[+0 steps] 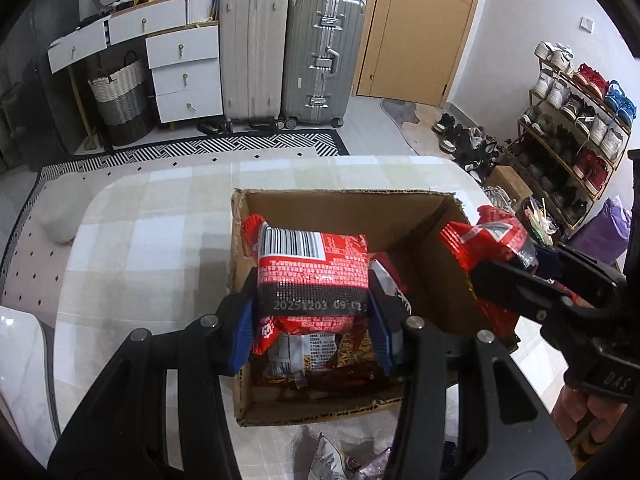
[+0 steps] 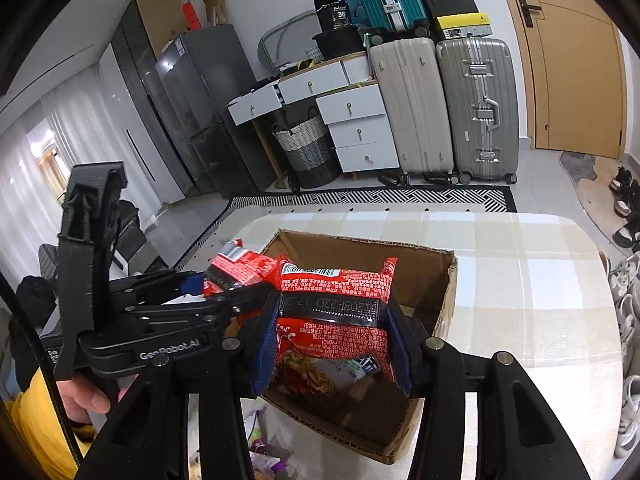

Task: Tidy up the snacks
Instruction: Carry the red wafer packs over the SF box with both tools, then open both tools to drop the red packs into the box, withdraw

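Observation:
An open cardboard box stands on the checked table, with several snack packets lying in its bottom. My left gripper is shut on a red noodle packet, held just above the box's left half. My right gripper is shut on a second red noodle packet over the box's near side. In the left wrist view that right gripper comes in from the right with its packet over the box's right wall. In the right wrist view the left gripper shows at the left with its packet.
Loose snack wrappers lie on the table in front of the box. Beyond the table's far edge are a patterned rug, suitcases, white drawers and a shoe rack. A hand holds the left gripper.

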A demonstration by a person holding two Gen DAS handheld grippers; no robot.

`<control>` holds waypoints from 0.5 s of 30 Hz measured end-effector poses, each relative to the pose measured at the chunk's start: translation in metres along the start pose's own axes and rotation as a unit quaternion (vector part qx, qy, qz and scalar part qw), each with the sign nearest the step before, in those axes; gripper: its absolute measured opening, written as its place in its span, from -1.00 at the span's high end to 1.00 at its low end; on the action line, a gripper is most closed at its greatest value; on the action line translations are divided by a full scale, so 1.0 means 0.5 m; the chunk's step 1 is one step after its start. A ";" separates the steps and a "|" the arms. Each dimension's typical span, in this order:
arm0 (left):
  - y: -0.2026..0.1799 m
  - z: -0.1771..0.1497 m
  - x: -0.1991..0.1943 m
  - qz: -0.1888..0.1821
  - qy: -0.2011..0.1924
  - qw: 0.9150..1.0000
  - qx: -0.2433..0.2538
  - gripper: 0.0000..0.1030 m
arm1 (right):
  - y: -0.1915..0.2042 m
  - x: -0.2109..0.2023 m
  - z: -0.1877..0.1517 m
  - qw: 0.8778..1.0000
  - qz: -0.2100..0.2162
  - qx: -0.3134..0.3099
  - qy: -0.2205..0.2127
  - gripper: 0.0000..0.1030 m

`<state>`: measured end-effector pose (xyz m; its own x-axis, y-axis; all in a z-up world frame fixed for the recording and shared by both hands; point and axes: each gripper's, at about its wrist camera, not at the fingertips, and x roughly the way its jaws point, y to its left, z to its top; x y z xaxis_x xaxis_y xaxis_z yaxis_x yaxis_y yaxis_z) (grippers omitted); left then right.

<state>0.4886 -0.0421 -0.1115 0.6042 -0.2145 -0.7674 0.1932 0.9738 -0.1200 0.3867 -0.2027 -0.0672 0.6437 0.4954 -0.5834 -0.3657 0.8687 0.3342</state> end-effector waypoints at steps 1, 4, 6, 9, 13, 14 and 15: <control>0.002 0.001 0.011 0.001 0.002 1.000 0.001 0.13 | 0.000 0.003 -0.002 1.000 0.000 -0.001 0.002 0.07; 0.002 -0.007 0.032 0.000 0.007 1.000 0.000 0.12 | 0.005 0.010 -0.010 1.000 -0.001 -0.002 0.008 0.07; 0.001 -0.012 0.041 -0.001 0.010 1.000 0.003 0.12 | 0.005 0.019 -0.013 1.000 -0.003 -0.002 0.014 0.07; 0.004 -0.012 0.055 0.002 0.010 1.000 0.005 0.12 | 0.007 0.027 -0.019 1.000 -0.005 -0.004 0.020 0.07; -0.008 -0.029 0.053 0.006 0.012 1.000 0.010 0.11 | 0.009 0.038 -0.024 1.000 -0.011 -0.005 0.026 0.07; -0.010 -0.030 0.053 0.007 0.011 1.000 0.011 0.07 | 0.011 0.038 -0.025 1.000 -0.017 -0.007 0.026 0.07; -0.009 -0.032 0.050 0.008 0.010 1.000 0.011 0.04 | 0.010 0.040 -0.025 0.999 -0.016 -0.007 0.028 0.07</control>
<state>0.4904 -0.0508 -0.1399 0.5922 -0.1972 -0.7813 0.2002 0.9752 -0.0944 0.3894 -0.1884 -0.0862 0.6169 0.4666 -0.6337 -0.3553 0.8837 0.3048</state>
